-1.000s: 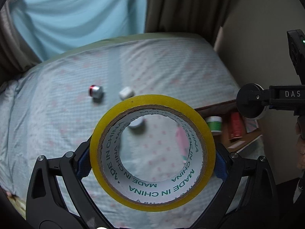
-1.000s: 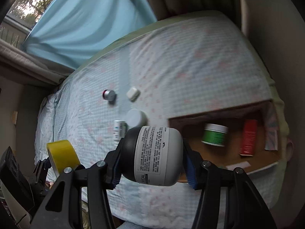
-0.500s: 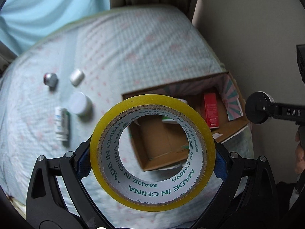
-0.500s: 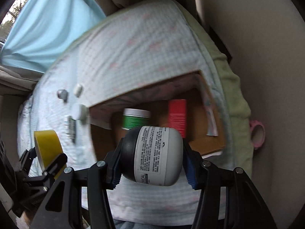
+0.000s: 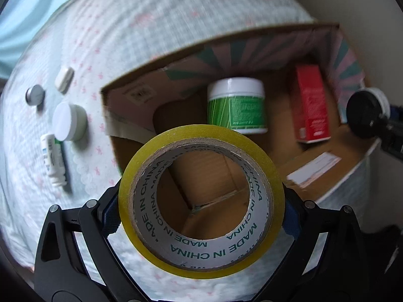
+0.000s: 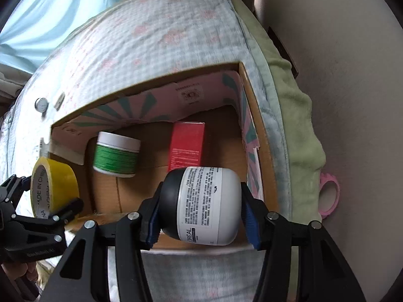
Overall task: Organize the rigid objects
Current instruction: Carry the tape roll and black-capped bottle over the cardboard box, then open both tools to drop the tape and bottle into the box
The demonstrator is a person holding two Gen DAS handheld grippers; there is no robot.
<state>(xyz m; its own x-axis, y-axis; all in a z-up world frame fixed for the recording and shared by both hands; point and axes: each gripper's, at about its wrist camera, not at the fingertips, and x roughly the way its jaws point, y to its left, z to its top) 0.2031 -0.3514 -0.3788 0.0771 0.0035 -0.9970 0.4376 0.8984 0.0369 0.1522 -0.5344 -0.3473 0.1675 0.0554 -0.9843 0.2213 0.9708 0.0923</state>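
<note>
My left gripper (image 5: 201,209) is shut on a yellow tape roll (image 5: 201,261), held over the near left corner of an open cardboard box (image 5: 131,93). The roll also shows in the right wrist view (image 6: 54,188). My right gripper (image 6: 201,209) is shut on a white jar with a black lid (image 6: 206,205), held above the box's near right part (image 6: 257,130). The jar shows at the right edge of the left wrist view (image 5: 365,110). Inside the box lie a green jar (image 5: 236,105) (image 6: 115,154) and a red carton (image 5: 312,108) (image 6: 186,143).
On the checked bedspread (image 5: 151,20) left of the box lie a white-lidded jar (image 5: 68,122), a small white tube (image 5: 54,159), a silver cap (image 5: 35,95) and a small white piece (image 5: 64,79). A wall (image 6: 352,75) and a pink ring (image 6: 328,196) are to the right.
Both grippers have swung right from over the bed to over the open box and come lower and closer to it. Each still holds its object.
</note>
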